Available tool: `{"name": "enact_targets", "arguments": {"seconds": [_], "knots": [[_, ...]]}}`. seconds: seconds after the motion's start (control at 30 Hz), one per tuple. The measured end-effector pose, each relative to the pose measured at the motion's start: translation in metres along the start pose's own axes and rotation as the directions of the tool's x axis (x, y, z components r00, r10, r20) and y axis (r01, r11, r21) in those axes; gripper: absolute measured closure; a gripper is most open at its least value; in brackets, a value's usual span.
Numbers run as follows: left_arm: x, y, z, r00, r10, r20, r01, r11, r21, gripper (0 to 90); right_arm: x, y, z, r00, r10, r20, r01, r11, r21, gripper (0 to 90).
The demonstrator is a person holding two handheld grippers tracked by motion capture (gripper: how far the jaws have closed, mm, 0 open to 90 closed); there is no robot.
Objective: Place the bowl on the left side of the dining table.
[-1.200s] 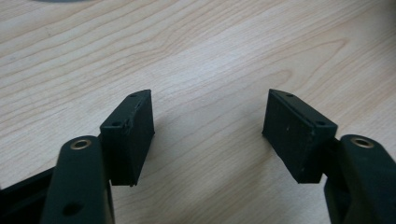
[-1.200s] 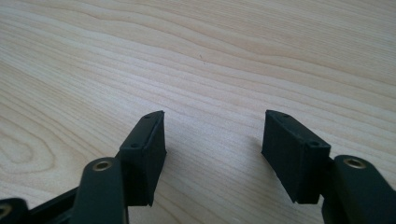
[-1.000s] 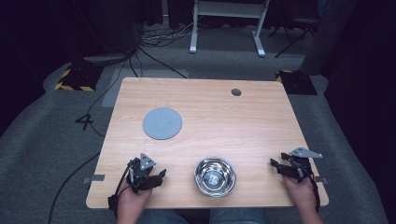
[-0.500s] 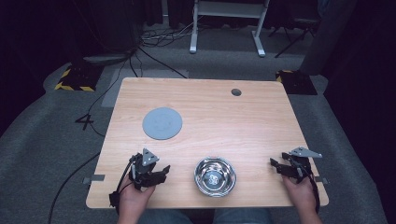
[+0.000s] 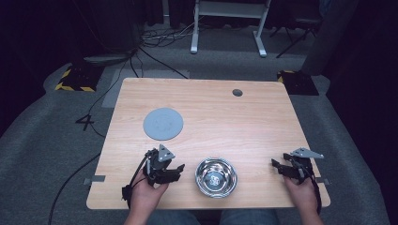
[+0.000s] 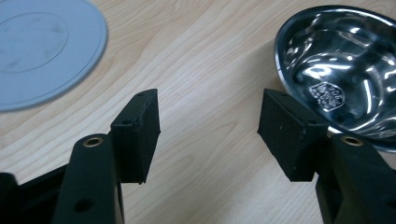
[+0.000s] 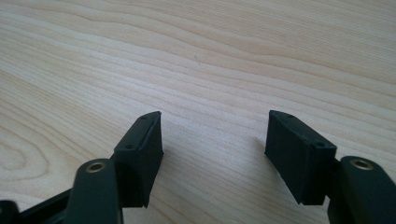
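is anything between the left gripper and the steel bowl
Nothing visible does. The left gripper sits just left of the steel bowl, jaws open, with bare table between them. The grey disc lies farther up the table, out of the path.

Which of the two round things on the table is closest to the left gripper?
The shiny steel bowl, just beside the left gripper; the flat grey disc lies farther up the table.

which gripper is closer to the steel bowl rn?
Left. The left gripper sits just beside the steel bowl, jaws open toward it. The right gripper rests well off on the bowl's other side, near the table edge.
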State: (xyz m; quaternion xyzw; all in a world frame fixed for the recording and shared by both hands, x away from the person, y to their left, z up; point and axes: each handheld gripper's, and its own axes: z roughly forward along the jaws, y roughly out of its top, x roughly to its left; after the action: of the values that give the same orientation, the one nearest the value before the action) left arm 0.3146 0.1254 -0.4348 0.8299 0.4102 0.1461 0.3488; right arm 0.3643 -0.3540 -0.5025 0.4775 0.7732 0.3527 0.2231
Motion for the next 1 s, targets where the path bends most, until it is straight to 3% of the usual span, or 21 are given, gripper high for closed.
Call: {"name": "enact_targets", "arguments": {"seconds": [0.5, 0.6, 0.63, 1.0], "knots": [[-0.017, 0.022, 0.02, 0.9965, 0.064, 0.053, -0.065, 0.9979, 0.004, 38.7, 0.0, 0.0, 0.0, 1.0, 0.0, 0.0, 0.0, 1.0, 0.0, 36.7], [-0.019, 0.026, 0.024, 0.9955, 0.061, 0.072, -0.062, 0.998, 0.014, 38.7, 0.0, 0.0, 0.0, 1.0, 0.0, 0.0, 0.0, 1.0, 0.0, 36.7], [-0.021, 0.028, 0.028, 0.9937, 0.05, 0.101, -0.052, 0.9985, 0.018, 38.7, 0.0, 0.0, 0.0, 1.0, 0.001, 0.0, -0.001, 1.0, 0.0, 36.7], [-0.028, 0.039, 0.048, 0.9865, 0.072, 0.147, -0.079, 0.9961, 0.04, 38.5, 0.0, 0.0, 0.0, 1.0, 0.0, 0.0, 0.0, 1.0, 0.0, 36.7]]}}
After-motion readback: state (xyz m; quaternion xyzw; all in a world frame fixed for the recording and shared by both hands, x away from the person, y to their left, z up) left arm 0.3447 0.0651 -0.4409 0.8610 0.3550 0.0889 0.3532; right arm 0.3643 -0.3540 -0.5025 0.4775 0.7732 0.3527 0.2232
